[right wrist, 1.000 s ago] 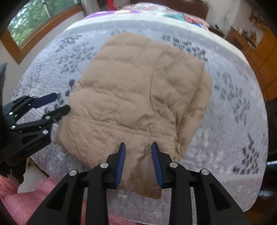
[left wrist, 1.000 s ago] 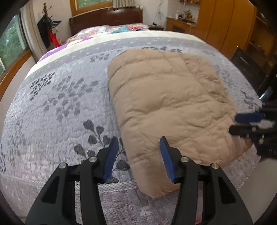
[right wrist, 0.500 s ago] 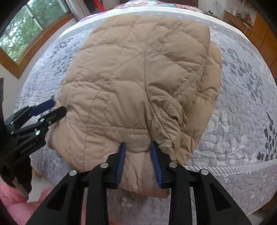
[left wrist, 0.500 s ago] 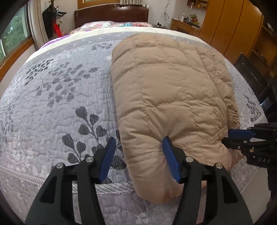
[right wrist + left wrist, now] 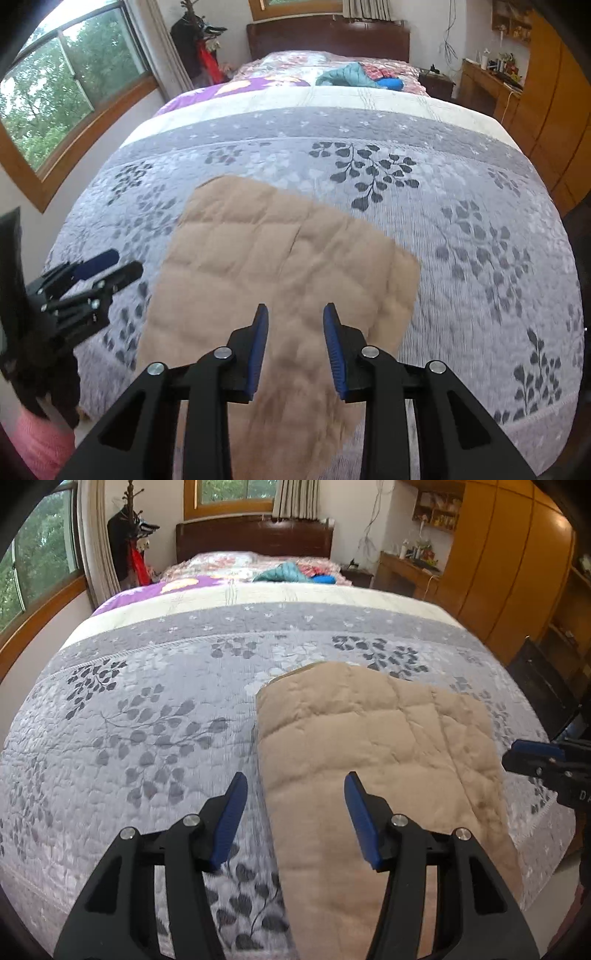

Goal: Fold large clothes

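Note:
A tan quilted jacket [image 5: 369,738] [image 5: 277,251] lies folded into a long rectangle on the grey leaf-patterned quilt [image 5: 147,701] [image 5: 461,221], its near end at the bed's front edge. My left gripper [image 5: 294,779] hovers over the jacket's near left corner, its jaws wide apart and no fabric pinched. My right gripper [image 5: 295,308] hangs above the near right part of the jacket, jaws narrower but apart, the pads clear of the cloth. Each gripper shows in the other's view: the right gripper [image 5: 535,757] and the left gripper [image 5: 122,263].
A teal and blue heap of clothes [image 5: 288,572] lies near the dark headboard [image 5: 255,535]. Wooden wardrobes [image 5: 498,572] line the right wall, and windows [image 5: 66,85] the left. A dark piece of furniture [image 5: 546,686] stands by the bed's right side. A pink sleeve [image 5: 40,443] shows at lower left.
Both grippers have drawn back and up from the jacket's near edge, so more of the room shows. The jacket stays folded on the bed. Neither jaw gap has visibly changed.

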{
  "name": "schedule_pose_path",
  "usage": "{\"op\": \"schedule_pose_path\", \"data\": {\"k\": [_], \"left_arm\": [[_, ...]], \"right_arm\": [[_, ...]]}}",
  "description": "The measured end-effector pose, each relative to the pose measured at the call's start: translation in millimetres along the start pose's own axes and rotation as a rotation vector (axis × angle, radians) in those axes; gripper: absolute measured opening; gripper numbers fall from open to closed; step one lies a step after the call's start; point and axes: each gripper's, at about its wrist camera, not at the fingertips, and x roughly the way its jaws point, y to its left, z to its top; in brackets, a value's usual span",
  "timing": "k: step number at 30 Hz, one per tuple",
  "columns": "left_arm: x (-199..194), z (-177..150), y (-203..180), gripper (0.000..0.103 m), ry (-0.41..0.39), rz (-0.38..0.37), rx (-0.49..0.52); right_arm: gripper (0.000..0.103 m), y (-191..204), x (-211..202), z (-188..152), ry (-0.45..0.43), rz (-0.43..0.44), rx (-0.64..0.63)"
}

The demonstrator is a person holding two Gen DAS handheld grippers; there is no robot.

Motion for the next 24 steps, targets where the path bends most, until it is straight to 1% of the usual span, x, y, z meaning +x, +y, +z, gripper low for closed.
{"op": "schedule_pose_path", "data": {"k": [4,7,8,11,12,14,16,19,21,23,24], "left_arm": [[26,7,-5,0.054,0.054,0.001,-0.003],[43,6,-6,0.054,0.090,0.002,0.000],[49,5,-5,0.055,0.104,0.000,-0.001],[66,4,0,0.058,0.145,-0.029,-0.006],[72,4,4,0.060,0.159,-0.044,-0.016],[79,3,9,0.063,0.169,-0.059,-0.029],[83,1,10,0.064,0.172,-0.063,-0.033],[83,2,8,0.064,0.169,-0.052,-0.029],[77,4,6,0.060,0.164,-0.050,-0.024],[62,6,7,0.056,0.143,-0.047,-0.022],[52,5,7,0.056,0.120,-0.036,-0.015]], "right_arm": [[0.031,-8,26,12,0.053,-0.026,0.043],[0.031,-18,43,14,0.073,-0.071,0.059],[0.031,-20,49,14,0.084,-0.073,0.069],[0.031,-28,68,10,0.113,-0.059,0.095],[0.031,-31,75,8,0.122,-0.052,0.104],[0.030,-37,86,4,0.130,-0.035,0.118],[0.030,-43,93,2,0.136,-0.013,0.139],[0.030,-43,90,3,0.137,-0.004,0.149],[0.030,-42,83,5,0.130,0.002,0.151],[0.031,-41,65,3,0.107,0.016,0.155],[0.031,-40,58,2,0.094,0.015,0.148]]}}
